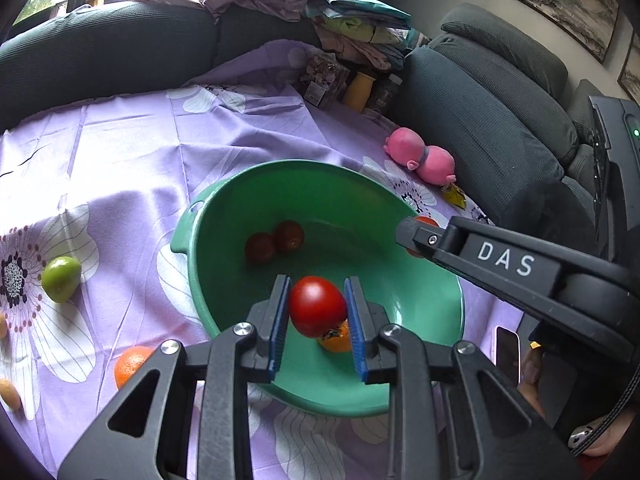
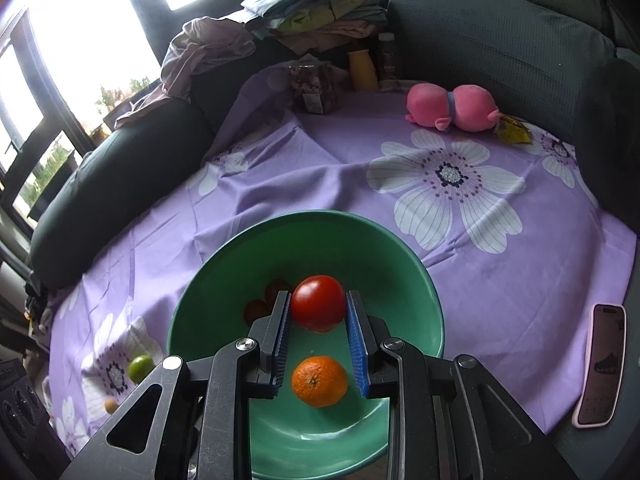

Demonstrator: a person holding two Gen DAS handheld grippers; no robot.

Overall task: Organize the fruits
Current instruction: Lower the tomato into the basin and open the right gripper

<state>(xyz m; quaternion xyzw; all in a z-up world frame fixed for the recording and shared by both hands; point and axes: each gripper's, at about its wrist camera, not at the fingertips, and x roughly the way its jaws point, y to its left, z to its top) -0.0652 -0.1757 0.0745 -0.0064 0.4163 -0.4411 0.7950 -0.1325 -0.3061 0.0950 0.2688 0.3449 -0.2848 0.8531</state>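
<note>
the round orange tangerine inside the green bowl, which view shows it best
The right wrist view: the round orange tangerine lies fully visible on the floor of the green plastic bowl, framed between the claw fingers. In the left wrist view only an orange sliver shows beneath the red tomato.

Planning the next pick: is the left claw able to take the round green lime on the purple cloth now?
Probably not yet: the left claw grips a round red tomato over the green plastic bowl. Nothing stands between it and the round green lime.
</note>
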